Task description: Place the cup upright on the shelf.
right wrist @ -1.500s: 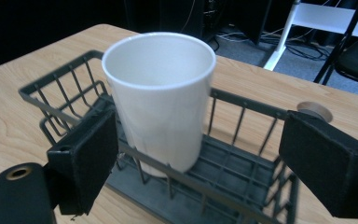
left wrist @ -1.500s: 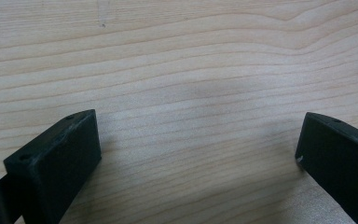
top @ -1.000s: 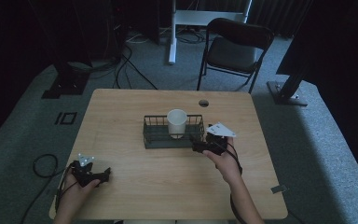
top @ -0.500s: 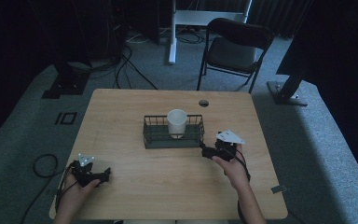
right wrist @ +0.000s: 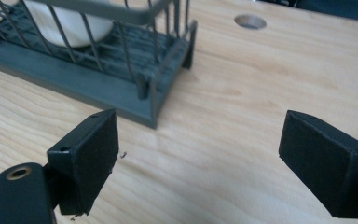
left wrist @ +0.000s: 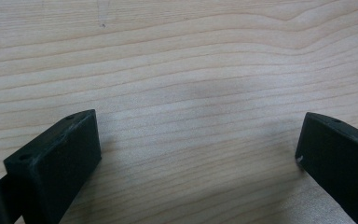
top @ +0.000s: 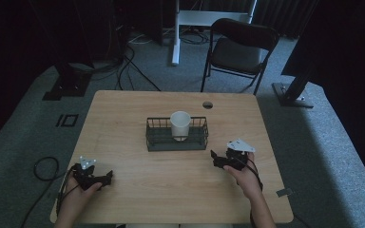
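The white paper cup (top: 180, 125) in the wire basket (top: 154, 141) looks light and crushable; grip its wall gently; right gripper (top: 220, 160) and left gripper (top: 100, 178) both gape wide, empty.

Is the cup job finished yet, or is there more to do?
It looks nearly finished. The white cup stands upright inside the wire basket. The right claw is open and empty beside the basket, and the left claw rests open on the table. Nothing seems left to move.

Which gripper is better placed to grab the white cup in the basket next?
Right. The right gripper sits open beside the basket holding the white cup; the left gripper is open near the table's front left corner, farther off.
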`<state>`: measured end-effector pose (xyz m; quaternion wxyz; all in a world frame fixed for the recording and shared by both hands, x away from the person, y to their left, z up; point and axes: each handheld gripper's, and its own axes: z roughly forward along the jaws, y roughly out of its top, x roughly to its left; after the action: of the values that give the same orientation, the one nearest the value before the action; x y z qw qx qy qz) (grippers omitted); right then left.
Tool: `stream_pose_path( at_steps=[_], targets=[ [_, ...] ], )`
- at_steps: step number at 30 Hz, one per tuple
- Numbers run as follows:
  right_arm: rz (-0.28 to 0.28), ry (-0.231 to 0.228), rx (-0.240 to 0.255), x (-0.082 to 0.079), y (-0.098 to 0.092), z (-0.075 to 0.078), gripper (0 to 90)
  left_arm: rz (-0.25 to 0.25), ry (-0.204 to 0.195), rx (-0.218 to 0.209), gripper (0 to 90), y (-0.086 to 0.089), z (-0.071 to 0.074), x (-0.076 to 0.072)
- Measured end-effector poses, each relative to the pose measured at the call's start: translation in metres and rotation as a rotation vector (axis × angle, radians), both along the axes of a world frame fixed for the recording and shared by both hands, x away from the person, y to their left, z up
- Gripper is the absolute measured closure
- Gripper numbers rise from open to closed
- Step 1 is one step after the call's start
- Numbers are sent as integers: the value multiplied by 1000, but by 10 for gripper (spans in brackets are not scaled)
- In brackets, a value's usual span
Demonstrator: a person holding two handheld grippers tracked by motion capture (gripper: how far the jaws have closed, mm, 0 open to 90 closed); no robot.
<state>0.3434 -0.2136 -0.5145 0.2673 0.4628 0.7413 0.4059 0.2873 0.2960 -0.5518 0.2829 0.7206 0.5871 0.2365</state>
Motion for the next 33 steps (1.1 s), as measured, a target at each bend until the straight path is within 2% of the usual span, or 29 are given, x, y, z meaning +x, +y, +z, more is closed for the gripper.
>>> stream_pose_path(
  at_steps=[5, 14, 18, 23, 31, 33],
  targets=[
    [-27, 32, -19, -4, -13, -11, 118, 0, 0, 0, 3, 0, 0, 0],
    [-64, 76, -8, -11, -32, -20, 117, 0, 0, 0, 3, 0, 0, 0],
    [-82, 112, -7, -13, -45, -25, 117, 0, 0, 0, 3, 0, 0, 0],
    [-87, 141, -34, -16, -59, -30, 117, 0, 0, 0, 3, 0, 0, 0],
    [-139, 181, -71, -19, -79, -38, 117, 0, 0, 0, 3, 0, 0, 0],
    [-143, 190, -58, -19, -81, -39, 115, 0, 0, 0, 3, 0, 0, 0]
  ],
)
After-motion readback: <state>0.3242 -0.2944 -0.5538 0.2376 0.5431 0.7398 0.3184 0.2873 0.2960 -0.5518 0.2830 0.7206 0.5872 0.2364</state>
